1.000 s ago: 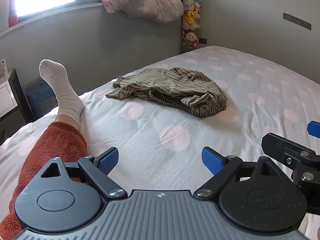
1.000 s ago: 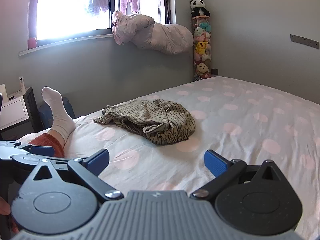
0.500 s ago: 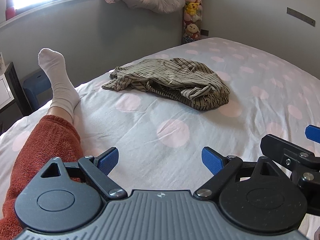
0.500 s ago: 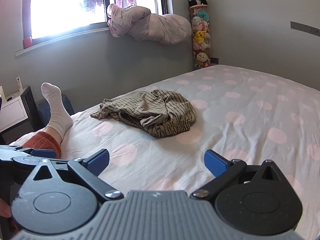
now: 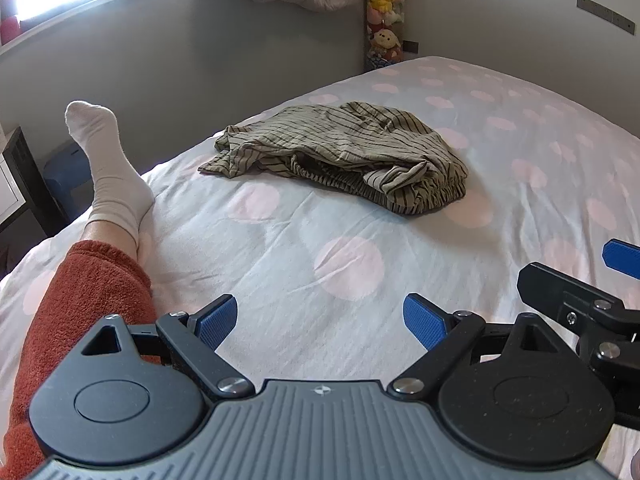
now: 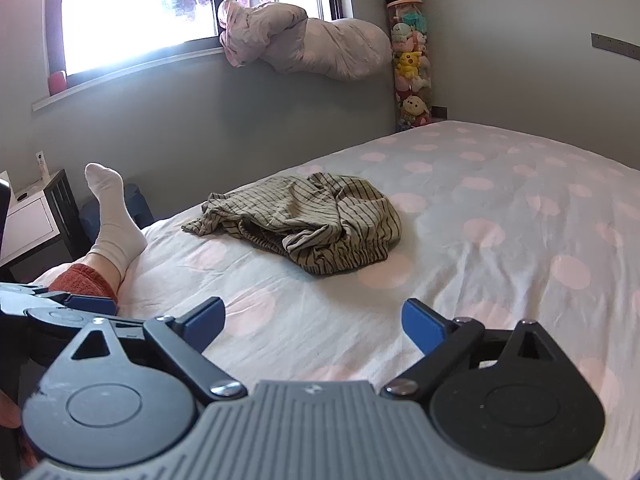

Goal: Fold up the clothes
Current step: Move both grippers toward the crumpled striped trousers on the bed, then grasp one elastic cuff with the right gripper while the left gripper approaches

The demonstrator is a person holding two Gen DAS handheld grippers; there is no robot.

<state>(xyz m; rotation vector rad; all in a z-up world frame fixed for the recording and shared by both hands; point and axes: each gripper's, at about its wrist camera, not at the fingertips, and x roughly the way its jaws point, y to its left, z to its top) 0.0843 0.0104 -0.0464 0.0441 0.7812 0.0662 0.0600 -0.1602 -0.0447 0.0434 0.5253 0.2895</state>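
One striped garment (image 5: 352,160) lies on one bed (image 5: 520,140). There are two hand-held grippers, left (image 5: 320,320) and right (image 6: 314,320), and one socked foot (image 5: 108,172).

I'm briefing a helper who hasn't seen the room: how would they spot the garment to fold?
Start at the bed with its pink-dotted sheet. Near the middle lies a crumpled striped garment, olive-beige with dark pinstripes, the only loose clothing on the sheet.

The right hand-held gripper (image 6: 314,318) is hovering with its blue fingers spread wide and empty, well short of the striped garment (image 6: 304,220), which is lying crumpled on the polka-dot bed (image 6: 500,216). Left of the garment a leg in a white sock (image 6: 114,220) is resting on the bed, and part of the left hand-held gripper (image 6: 90,303) is showing below that leg.
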